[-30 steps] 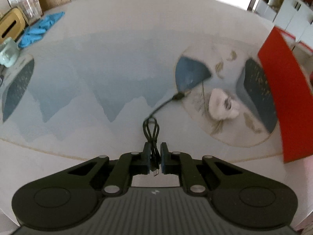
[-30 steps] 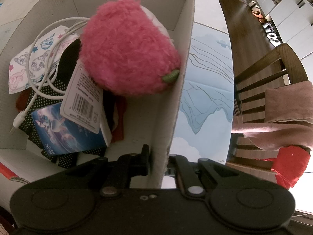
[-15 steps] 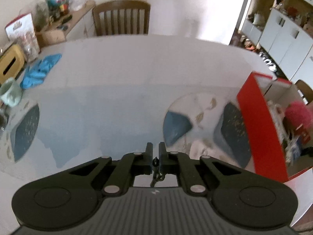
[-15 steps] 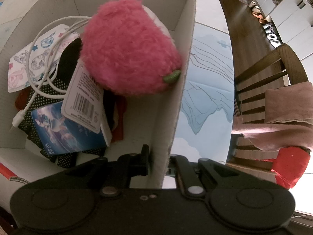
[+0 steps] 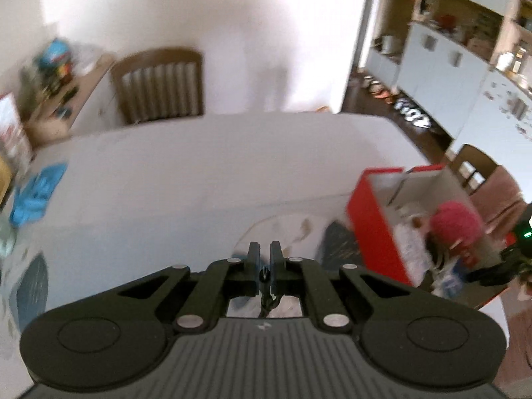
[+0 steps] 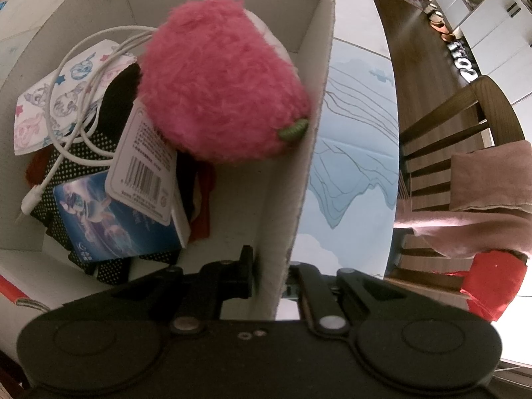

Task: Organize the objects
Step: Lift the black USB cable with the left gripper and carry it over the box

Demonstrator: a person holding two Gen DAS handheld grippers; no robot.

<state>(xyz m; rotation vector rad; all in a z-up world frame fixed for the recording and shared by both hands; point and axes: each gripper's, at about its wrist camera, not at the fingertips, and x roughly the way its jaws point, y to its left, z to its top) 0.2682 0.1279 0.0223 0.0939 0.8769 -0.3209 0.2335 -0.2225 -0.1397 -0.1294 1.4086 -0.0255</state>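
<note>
Your left wrist view takes in the whole table (image 5: 206, 166), with the red box (image 5: 375, 229) near its right edge. Only your right wrist view looks into that box: pink plush toy (image 6: 219, 83) on top, white cable (image 6: 79, 99) coiled beside it. Your right gripper (image 6: 269, 266) pinches the box wall (image 6: 299, 173), one finger inside, one outside. Your left gripper (image 5: 265, 256) has its fingers closed on a thin black cable (image 5: 266, 296), hanging beneath them above the table.

On the table (image 5: 206, 173) the box (image 5: 375, 229) sits at the right, a chair (image 5: 159, 83) behind the far edge. In the box a plush toy (image 6: 219, 79) lies over a cable (image 6: 76, 106) and a packet (image 6: 113, 222).
</note>
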